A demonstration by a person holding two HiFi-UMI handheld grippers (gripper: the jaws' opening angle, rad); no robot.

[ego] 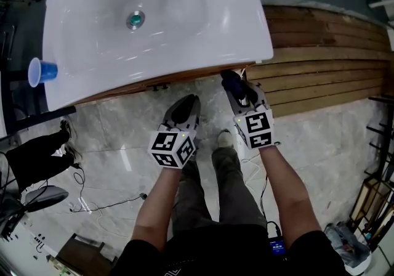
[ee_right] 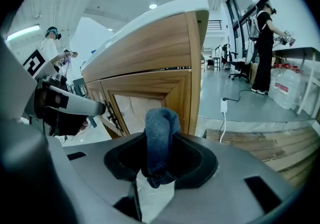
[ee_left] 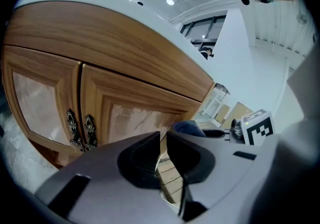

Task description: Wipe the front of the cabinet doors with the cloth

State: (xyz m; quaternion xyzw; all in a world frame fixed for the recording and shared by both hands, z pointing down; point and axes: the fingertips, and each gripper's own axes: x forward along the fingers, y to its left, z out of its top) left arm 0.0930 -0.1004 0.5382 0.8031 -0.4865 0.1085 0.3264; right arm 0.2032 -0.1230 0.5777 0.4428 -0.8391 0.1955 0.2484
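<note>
Between the jaws of the right gripper a folded blue cloth is pinched tight, its rounded fold poking out past the tips. It points at the wooden cabinet doors under the white sink, near the cabinet's right corner; I cannot tell if it touches. Just beside it, the left gripper faces the doors' ornate handles, its jaws drawn almost together on nothing. A blue cup sits at the sink's left edge.
</note>
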